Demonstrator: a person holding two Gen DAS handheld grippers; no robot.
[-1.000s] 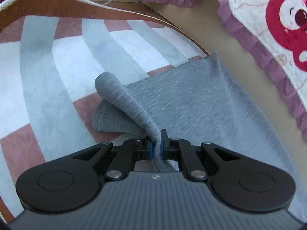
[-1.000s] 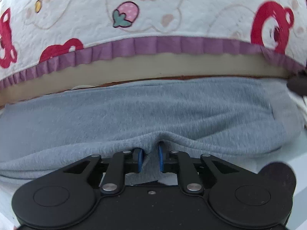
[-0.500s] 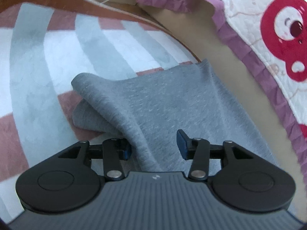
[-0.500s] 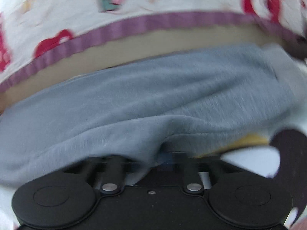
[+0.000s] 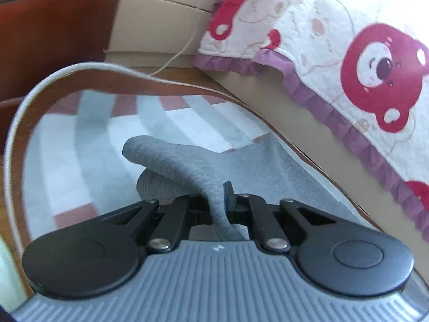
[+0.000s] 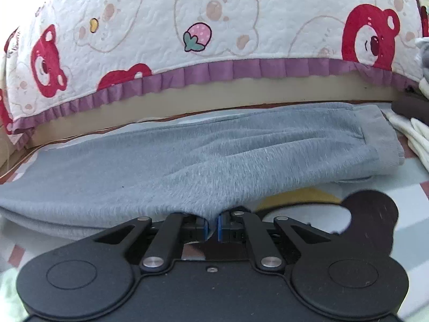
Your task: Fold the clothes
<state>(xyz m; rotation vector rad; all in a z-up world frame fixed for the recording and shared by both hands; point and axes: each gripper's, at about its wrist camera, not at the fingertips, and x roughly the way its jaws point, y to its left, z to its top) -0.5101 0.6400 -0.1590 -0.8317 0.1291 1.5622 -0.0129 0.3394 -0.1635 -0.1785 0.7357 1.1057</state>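
My left gripper (image 5: 219, 198) has its fingers (image 5: 228, 193) closed tight on a pinched ridge of the grey garment (image 5: 257, 166); the cloth rises from the rug (image 5: 88, 145) into the grip, with a rolled fold bulging just left of it. The rest of that garment lies flat on the rug, running toward the bed edge (image 5: 303, 118). The rug is striped in white, pale grey and reddish blocks, with a pale corded border. A thin white cable (image 5: 185, 45) trails down beyond the rug's far edge.

My right gripper (image 6: 211, 226) has its blue-padded fingers (image 6: 222, 225) nearly together on the near edge of the grey garment (image 6: 214, 155), which lies stretched sideways along the bed edge, its ribbed waistband or cuff at the right end. Beyond the garment hangs a quilted bedspread (image 6: 214, 18) with red bears, a strawberry and a purple frill; near its top some letters read roughly "K b", the remainder cut off. To the right of the garment sit other clothes (image 6: 413, 131), cream and dark, too cramped to tell apart
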